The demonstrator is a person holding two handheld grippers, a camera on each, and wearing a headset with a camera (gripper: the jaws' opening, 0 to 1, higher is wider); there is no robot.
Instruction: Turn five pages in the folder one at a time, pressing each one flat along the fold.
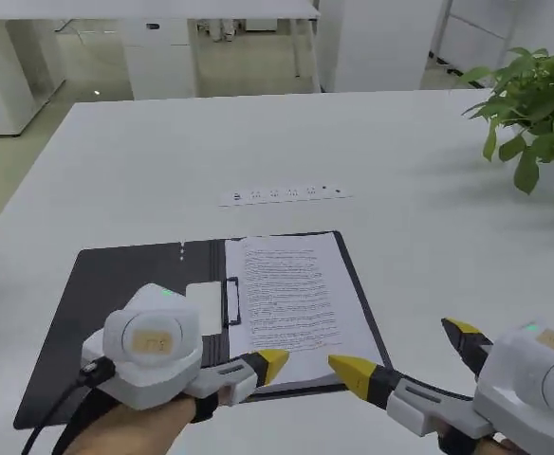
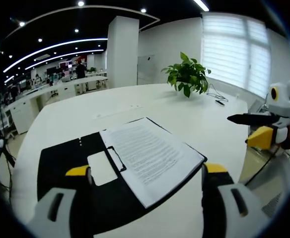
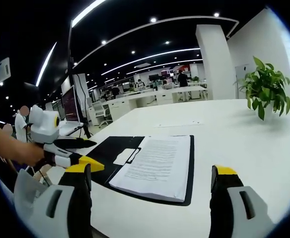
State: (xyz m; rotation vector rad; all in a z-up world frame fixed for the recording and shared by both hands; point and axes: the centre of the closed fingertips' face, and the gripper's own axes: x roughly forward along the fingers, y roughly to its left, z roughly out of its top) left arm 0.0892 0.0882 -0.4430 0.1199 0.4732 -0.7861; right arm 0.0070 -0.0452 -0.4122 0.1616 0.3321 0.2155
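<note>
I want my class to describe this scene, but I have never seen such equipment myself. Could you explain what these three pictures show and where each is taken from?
There is no robot here: a person holds a pair of hand-held tongs in each hand. The head view comes from a camera on the person's headset, looking down at a white table. In it, the left tongs and the right tongs sit at the bottom. The two round pictures come from cameras riding on the tongs, looking out between their yellow-tipped jaws. On the table lies an open black folder with a stack of printed pages in its right half. Further back are a socket strip and a potted plant. Both tongs are open and hold nothing.
</note>
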